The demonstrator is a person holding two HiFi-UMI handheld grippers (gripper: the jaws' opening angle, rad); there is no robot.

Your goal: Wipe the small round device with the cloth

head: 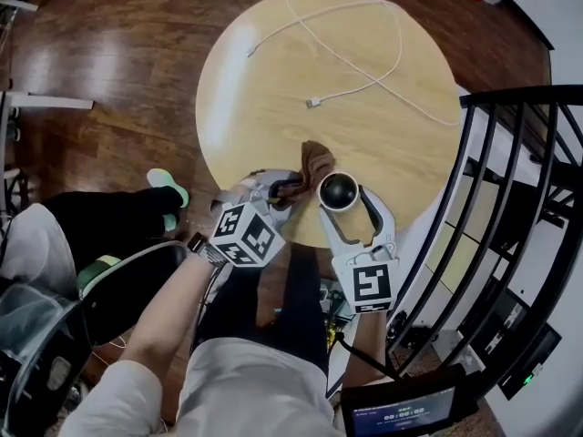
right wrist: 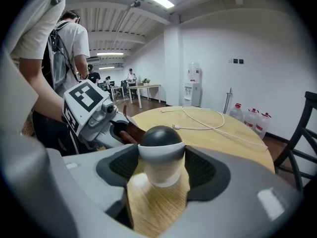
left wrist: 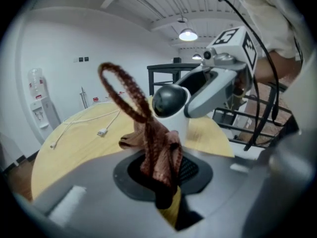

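Observation:
The small round device [head: 338, 191], a white body under a black dome, stands at the near edge of the round wooden table [head: 273, 89]. My right gripper [head: 344, 204] is shut on it, with a pad against each side of its body [right wrist: 159, 152]. My left gripper [head: 278, 189] is shut on a brown cloth [head: 305, 171]. The cloth [left wrist: 153, 143] rises from the jaws with a loop on top and hangs just left of the device [left wrist: 171, 103], close to its side. Whether cloth and device touch is unclear.
A white cable [head: 355, 62] with a plug lies looped across the far half of the table. A black metal railing [head: 510, 198] runs along the right. A person's legs and a green shoe [head: 168, 185] are at the left on the wooden floor.

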